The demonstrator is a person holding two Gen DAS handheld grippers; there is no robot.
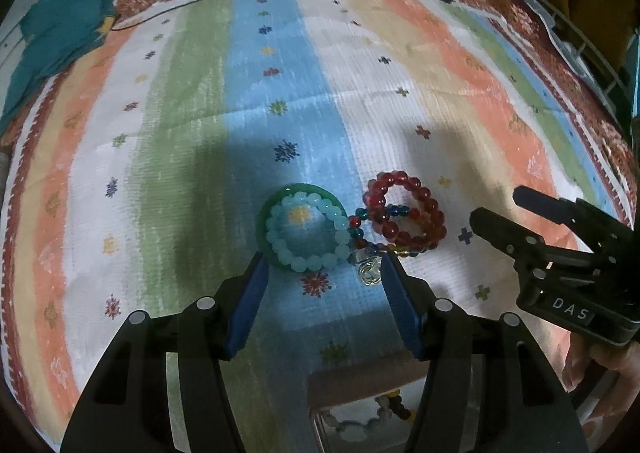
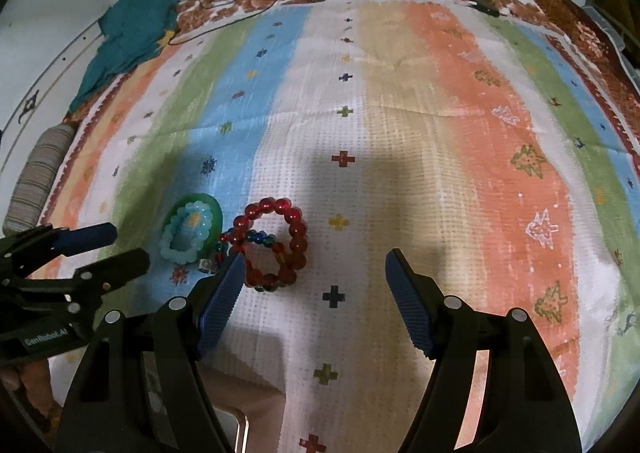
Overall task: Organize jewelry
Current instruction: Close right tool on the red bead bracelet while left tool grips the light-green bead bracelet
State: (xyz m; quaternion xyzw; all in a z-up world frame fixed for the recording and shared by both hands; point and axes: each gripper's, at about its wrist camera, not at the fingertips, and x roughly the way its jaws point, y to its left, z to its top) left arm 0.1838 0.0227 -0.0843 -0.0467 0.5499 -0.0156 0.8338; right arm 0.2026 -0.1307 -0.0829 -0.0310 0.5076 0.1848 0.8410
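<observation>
Here we see both grippers gaping, holding nothing: left gripper (image 1: 324, 269) straddles the pale blue bracelet (image 1: 306, 233) at lower centre; only its view shows a silver charm (image 1: 370, 273). Right gripper (image 2: 314, 265) sits beside the red bracelet (image 2: 276, 245).

A striped cloth (image 2: 400, 173) covers the bed; a teal cloth (image 2: 132, 25) lies far left beside a thin cord (image 2: 240, 19).
</observation>
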